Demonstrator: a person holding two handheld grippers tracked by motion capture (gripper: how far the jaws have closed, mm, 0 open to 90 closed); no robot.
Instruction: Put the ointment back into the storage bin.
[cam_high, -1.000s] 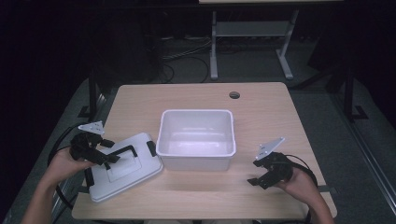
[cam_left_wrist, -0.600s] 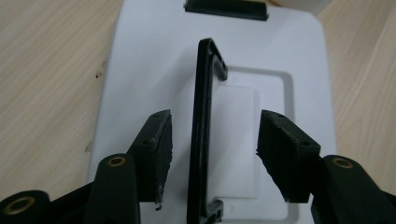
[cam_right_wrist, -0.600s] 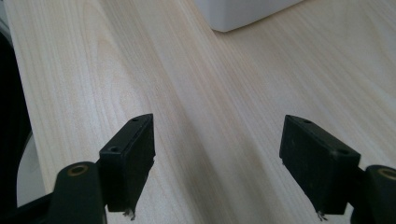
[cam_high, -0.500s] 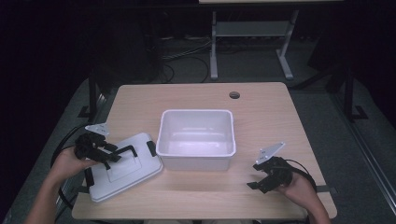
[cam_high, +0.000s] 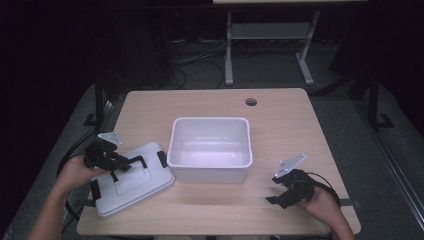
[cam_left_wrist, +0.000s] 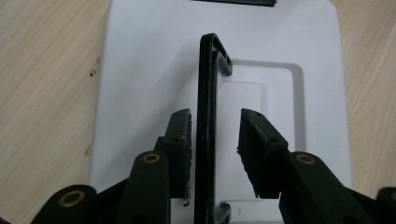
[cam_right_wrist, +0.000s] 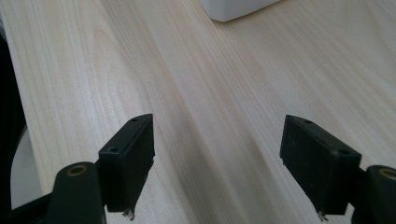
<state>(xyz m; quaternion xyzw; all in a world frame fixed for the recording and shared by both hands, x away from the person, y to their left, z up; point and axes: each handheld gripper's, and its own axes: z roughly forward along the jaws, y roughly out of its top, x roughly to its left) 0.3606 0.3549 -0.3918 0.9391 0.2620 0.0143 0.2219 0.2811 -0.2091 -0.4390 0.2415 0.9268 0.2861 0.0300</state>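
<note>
High view, item one: white lid (cam_high: 131, 181), rectangular, lying flat at the near left of the wooden table (cam_high: 295, 125), just beside the tub; its long axis runs slantwise from the near left edge up toward the tub. Black handle (cam_high: 134, 162) raised on its top, black clips at its ends. Item two: white tub (cam_high: 210, 149), open, mid-table, nothing inside. Left gripper (cam_high: 116, 165): over the lid, jaws just closing on either side of the handle (cam_left_wrist: 206, 130); in the left gripper view one pad sits against the bar, the other stands clear with a gap. Right gripper (cam_high: 276, 190): near right of the table, jaws wide, bare wood between them, well apart from the tub. Lid's near end cut off in the left gripper view; far floor too dark to make out.
</note>
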